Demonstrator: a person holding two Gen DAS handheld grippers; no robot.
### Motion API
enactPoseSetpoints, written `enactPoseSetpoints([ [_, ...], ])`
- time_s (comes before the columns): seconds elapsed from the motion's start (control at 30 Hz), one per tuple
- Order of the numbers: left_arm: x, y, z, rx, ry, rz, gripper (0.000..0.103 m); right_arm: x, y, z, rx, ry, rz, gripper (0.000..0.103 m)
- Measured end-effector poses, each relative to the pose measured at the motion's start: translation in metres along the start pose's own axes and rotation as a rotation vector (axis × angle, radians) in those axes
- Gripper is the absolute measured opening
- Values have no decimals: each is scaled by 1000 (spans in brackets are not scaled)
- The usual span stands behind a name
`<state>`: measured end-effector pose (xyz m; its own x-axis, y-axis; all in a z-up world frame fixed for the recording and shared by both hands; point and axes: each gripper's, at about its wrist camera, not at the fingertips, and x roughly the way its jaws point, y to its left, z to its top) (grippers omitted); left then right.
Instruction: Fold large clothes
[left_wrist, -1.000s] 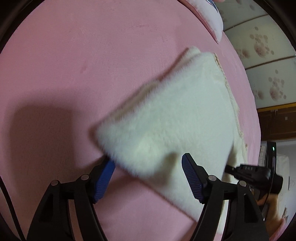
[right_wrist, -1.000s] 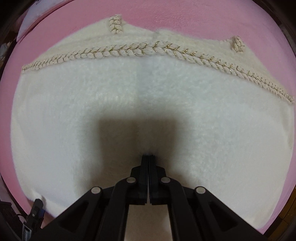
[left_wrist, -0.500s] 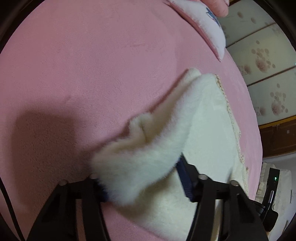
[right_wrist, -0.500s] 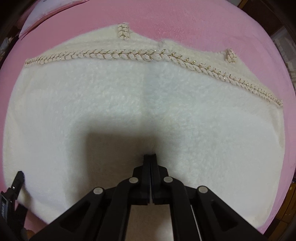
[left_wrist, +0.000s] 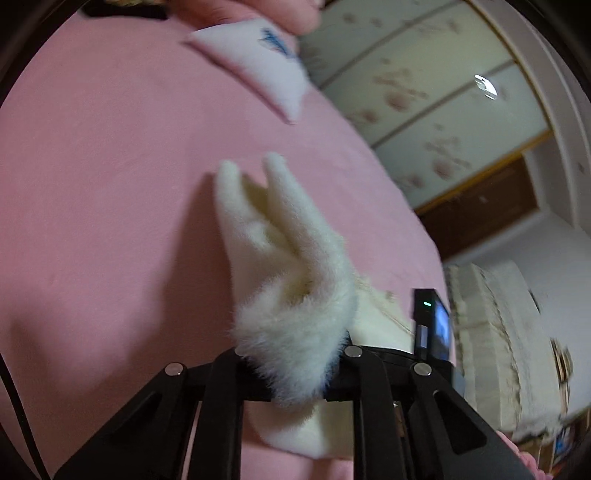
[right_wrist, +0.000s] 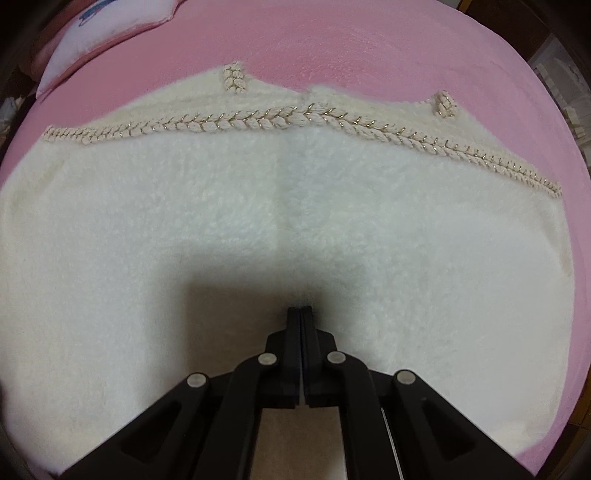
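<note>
A fluffy cream-white garment (right_wrist: 280, 221) with a braided gold-thread trim (right_wrist: 295, 116) lies spread on the pink bed (right_wrist: 369, 44). In the left wrist view my left gripper (left_wrist: 295, 365) is shut on a bunched edge of the garment (left_wrist: 295, 295) and holds it lifted off the bed, the fabric folding up in two ridges. My right gripper (right_wrist: 300, 314) is shut with its tips down on the middle of the garment; no fabric shows between its fingers. The other gripper's body (left_wrist: 430, 325) shows behind the lifted fabric.
A white and pink pillow (left_wrist: 258, 62) lies at the bed's head, also in the right wrist view (right_wrist: 99, 40). Pink bed surface (left_wrist: 92, 184) stretches left of the garment. Wardrobe panels (left_wrist: 424, 92) and a white lace-covered piece of furniture (left_wrist: 498, 332) stand beyond the bed's edge.
My left gripper closed on the garment's edge and lifted it, bunching the fabric upward. The right gripper stayed shut on the garment's middle, with the view shifting slightly.
</note>
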<state>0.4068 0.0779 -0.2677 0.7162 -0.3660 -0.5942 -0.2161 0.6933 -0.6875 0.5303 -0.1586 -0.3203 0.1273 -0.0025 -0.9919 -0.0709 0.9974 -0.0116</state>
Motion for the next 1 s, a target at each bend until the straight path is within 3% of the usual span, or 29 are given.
enactPoseSetpoints([
  [0.13, 2, -15, 5, 18, 15, -63, 12, -3, -12, -13, 53, -46, 76, 2],
  [0.33, -5, -47, 7, 81, -3, -61, 12, -6, -17, -21, 81, -41, 103, 2],
  [0.67, -10, -120, -36, 140, -34, -76, 12, -20, -27, -31, -19, -58, 140, 0],
  [0.77, -9, -144, -51, 180, -39, -68, 12, -24, -37, -35, 15, -41, 188, 0],
  [0.9, 5, -176, -71, 144, -18, -113, 12, -31, -62, -40, 32, -42, 248, 0],
  [1.0, 20, -208, -94, 202, 32, -102, 12, -35, -82, -42, 1, -71, 276, 0],
])
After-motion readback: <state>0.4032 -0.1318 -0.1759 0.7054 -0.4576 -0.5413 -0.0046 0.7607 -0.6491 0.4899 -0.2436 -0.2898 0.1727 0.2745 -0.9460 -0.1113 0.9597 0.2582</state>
